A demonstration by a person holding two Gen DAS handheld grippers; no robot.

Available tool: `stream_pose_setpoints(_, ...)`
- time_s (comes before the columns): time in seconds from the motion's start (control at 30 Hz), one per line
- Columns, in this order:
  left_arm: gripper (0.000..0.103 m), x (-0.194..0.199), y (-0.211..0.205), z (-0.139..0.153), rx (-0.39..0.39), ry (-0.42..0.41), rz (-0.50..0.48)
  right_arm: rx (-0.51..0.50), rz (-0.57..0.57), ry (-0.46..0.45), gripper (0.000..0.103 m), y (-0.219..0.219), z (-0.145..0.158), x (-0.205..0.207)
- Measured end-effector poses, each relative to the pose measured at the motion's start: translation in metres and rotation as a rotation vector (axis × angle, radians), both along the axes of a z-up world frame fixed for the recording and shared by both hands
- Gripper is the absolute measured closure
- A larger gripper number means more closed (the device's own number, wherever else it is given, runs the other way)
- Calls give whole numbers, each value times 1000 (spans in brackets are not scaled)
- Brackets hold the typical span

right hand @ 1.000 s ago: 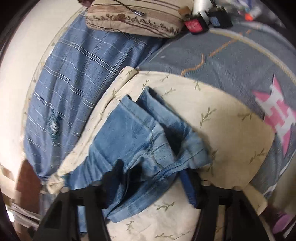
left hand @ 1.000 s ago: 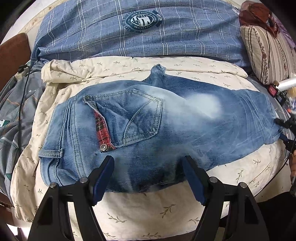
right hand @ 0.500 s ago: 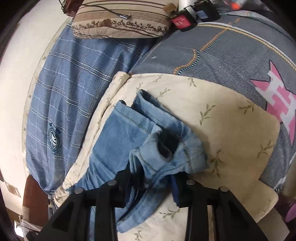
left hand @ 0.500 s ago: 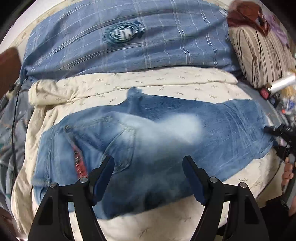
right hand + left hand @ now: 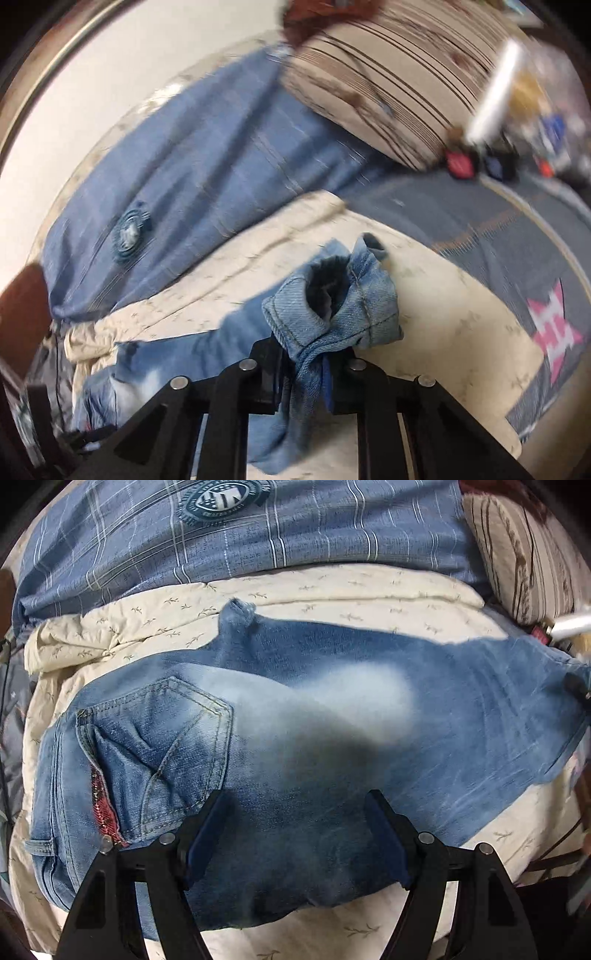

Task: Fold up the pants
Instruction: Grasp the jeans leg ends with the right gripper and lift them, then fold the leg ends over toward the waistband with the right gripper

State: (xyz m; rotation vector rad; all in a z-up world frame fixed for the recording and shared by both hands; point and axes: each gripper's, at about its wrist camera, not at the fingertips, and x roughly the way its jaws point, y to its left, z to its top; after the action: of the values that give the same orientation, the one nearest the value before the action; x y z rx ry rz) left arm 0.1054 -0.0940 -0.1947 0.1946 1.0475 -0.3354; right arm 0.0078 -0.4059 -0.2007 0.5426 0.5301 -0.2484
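Observation:
The blue jeans (image 5: 332, 720) lie folded lengthwise on a cream leaf-print quilt (image 5: 332, 590), waist and back pocket (image 5: 166, 746) at the left, legs running right. My left gripper (image 5: 295, 834) is open, its jaws spread just above the seat of the jeans near the front edge. My right gripper (image 5: 306, 373) is shut on the bunched leg cuffs (image 5: 332, 306) and holds them lifted off the quilt (image 5: 443, 332). The rest of the jeans (image 5: 166, 354) trails to the left below it.
A blue plaid cover (image 5: 258, 535) with a round badge lies behind the quilt. A striped pillow (image 5: 524, 554) sits at the far right, with small items (image 5: 480, 162) beside it. A grey blanket with a pink pattern (image 5: 554, 332) lies right of the quilt.
My right gripper has closed on the leg cuffs and lifted them off the quilt. My left gripper has shifted over the jeans and stays open.

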Motion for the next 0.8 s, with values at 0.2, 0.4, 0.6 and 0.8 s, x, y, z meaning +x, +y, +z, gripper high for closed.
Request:
stream_pose_setpoints(0.2, 26, -7, 21, 26, -36, -65, 30, -112, 161, -55, 86, 55, 17, 12)
stream_pose_setpoints(0.4, 26, -1, 68, 39, -104, -79, 116, -193, 331, -60, 86, 121, 22, 24)
stream_pose_setpoints(0.6, 26, 6, 108, 38, -136, -77, 210, -223, 486, 22, 86, 184, 2, 46)
stream_pose_setpoints(0.8, 26, 6, 121, 34, -138, -66, 249, -227, 656, 150, 82, 235, -27, 63)
